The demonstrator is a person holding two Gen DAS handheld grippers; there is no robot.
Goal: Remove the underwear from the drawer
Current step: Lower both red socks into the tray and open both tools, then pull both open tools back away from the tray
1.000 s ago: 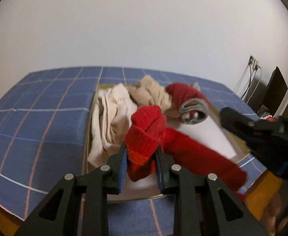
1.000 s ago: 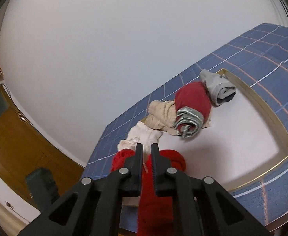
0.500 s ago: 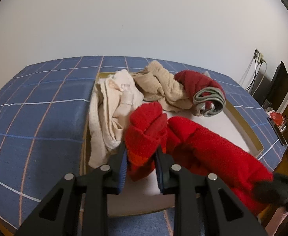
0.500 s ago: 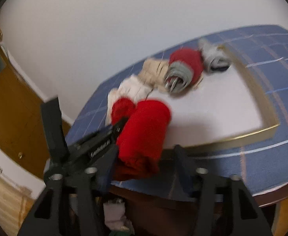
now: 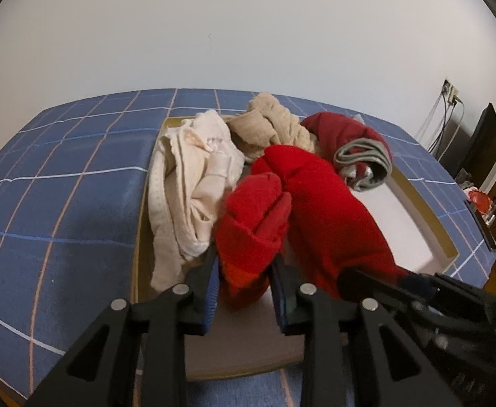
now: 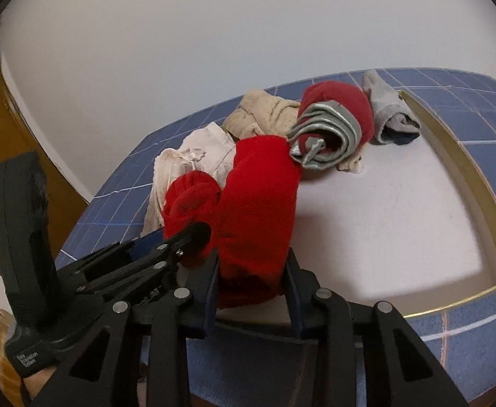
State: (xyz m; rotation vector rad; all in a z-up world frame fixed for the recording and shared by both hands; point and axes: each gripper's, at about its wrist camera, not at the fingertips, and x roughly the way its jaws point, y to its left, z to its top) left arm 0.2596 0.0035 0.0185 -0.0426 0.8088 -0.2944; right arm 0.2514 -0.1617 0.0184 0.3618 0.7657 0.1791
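Observation:
A bright red underwear (image 5: 322,210) lies bunched over the near part of the shallow drawer (image 5: 427,217), which has a white floor and a gold rim. My left gripper (image 5: 246,271) has its pads pressed on a folded end of it, and its jaws are opening slightly. In the right wrist view the same red underwear (image 6: 261,196) fills the gap of my right gripper (image 6: 251,271), whose jaws are closing on its near end. The left gripper (image 6: 180,237) shows there at the left, on the other fold.
In the drawer (image 6: 468,169) also lie cream underwear (image 5: 187,176), a beige piece (image 5: 271,125), a dark red roll with a grey waistband (image 6: 329,125) and a grey piece (image 6: 390,108). A blue checked cloth (image 5: 61,176) surrounds the drawer. A black screen (image 5: 485,142) stands far right.
The right gripper, shut and empty a second ago, opened, rolled and dropped, and now has the red underwear's near end between its pads. The left gripper kept its hold on the other fold.

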